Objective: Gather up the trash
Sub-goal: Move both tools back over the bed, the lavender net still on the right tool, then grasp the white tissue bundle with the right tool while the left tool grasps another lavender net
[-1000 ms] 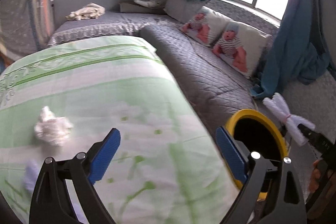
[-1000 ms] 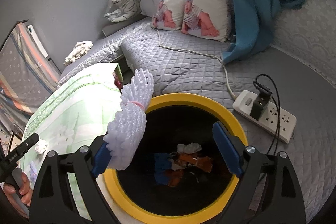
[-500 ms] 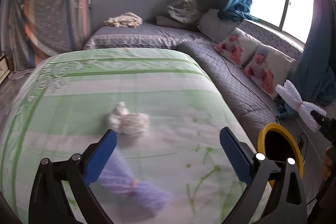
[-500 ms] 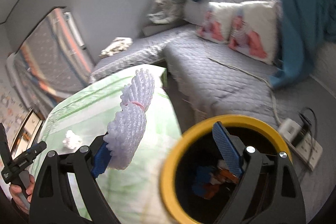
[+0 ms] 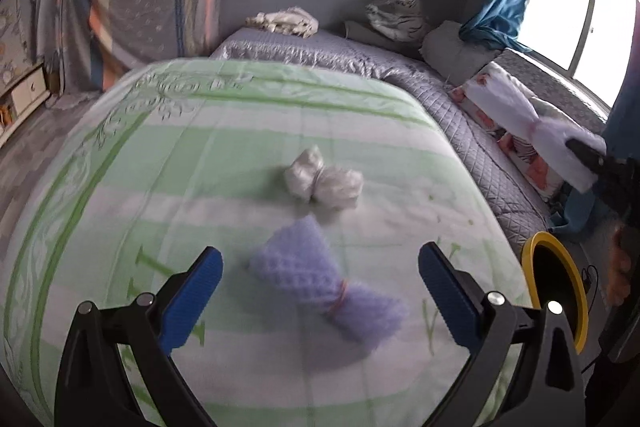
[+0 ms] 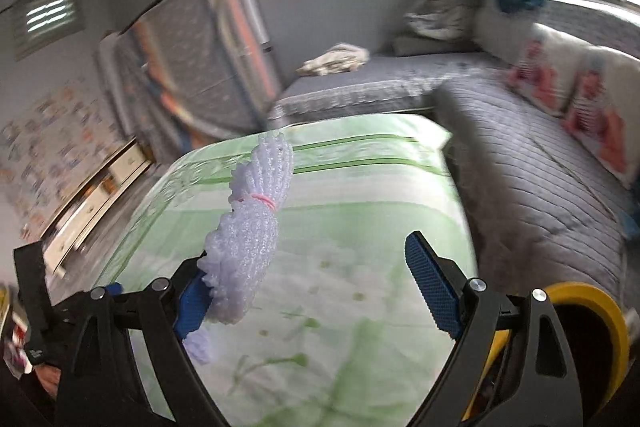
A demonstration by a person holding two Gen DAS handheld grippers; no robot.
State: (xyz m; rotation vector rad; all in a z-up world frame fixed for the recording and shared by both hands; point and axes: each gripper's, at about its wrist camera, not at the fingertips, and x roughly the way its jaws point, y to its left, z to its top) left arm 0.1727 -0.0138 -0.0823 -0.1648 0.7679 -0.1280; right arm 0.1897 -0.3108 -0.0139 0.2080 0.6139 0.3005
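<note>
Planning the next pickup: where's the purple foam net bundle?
Left wrist view: purple foam net bundle lies on the green bedspread, just below the white wad, ahead of the open left tongs.

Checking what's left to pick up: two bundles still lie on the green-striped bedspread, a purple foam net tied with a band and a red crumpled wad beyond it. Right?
Not quite. The crumpled wad is white, not red; the left wrist view shows it. The rest holds: it lies beyond the purple foam net tied with a band on the green-striped bedspread.

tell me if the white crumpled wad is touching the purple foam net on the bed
Apart. The left wrist view shows a strip of green bedcover between the white crumpled wad and the purple foam net.
</note>
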